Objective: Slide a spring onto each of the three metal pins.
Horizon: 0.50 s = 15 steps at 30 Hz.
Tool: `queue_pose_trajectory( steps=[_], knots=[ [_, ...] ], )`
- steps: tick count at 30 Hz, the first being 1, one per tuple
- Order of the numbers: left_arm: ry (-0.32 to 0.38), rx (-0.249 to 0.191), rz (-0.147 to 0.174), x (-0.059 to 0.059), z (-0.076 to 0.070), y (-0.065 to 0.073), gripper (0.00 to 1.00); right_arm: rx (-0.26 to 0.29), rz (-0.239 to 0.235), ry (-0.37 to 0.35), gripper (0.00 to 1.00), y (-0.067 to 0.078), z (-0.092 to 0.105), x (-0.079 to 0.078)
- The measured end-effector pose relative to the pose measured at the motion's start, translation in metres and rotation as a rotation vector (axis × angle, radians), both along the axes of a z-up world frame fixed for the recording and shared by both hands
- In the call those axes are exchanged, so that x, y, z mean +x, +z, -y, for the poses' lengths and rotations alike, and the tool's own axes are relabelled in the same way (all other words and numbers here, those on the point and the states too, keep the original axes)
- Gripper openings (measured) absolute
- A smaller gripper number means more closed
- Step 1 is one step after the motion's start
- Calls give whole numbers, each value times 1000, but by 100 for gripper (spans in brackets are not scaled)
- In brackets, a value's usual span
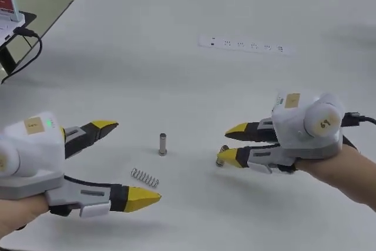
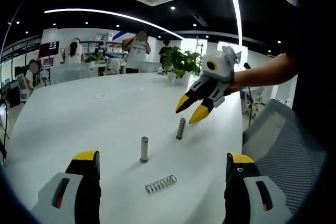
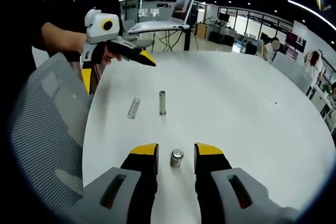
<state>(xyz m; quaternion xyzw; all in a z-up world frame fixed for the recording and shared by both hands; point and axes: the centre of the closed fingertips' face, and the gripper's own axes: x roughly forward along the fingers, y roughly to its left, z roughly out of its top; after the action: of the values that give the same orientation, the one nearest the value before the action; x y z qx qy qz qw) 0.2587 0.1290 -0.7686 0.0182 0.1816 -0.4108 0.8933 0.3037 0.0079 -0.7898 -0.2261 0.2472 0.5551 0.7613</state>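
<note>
Loose spring (image 1: 144, 177) lies flat just ahead of left gripper (image 1: 135, 161), between its wide-spread, empty jaws; long axis runs roughly jaw to jaw. Bare pin (image 1: 163, 144) stands upright just beyond. Right gripper (image 1: 226, 144) is narrowly parted astride sprung pin (image 1: 222, 156), apparently not touching. Left is nearer spring.

White table (image 1: 176, 39) bears a loose spring (image 1: 144, 177), upright pin (image 1: 163, 144), sprung pin (image 2: 180, 128); seemingly a power strip (image 1: 245, 44).
</note>
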Motion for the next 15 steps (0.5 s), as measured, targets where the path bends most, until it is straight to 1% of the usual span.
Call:
queue_pose_trajectory(
  steps=[5,8,10,11,12,15],
  knots=[
    [0,3,1,0,-1,1,97,35,15,-15,25,11,2,-8],
    [-1,4,1,-1,-1,2,97,62,9,-37,25,16,5,-12],
    [-3,13,6,-1,-2,1,96,88,-30,-64,27,17,8,-17],
    [-2,14,5,-1,-2,0,96,95,-34,-73,29,17,9,-18],
    [-3,10,1,-2,-1,0,96,97,-25,-77,29,17,12,-18],
    [-4,10,2,-2,-1,0,96,97,-24,-95,30,16,18,-22]
  ],
)
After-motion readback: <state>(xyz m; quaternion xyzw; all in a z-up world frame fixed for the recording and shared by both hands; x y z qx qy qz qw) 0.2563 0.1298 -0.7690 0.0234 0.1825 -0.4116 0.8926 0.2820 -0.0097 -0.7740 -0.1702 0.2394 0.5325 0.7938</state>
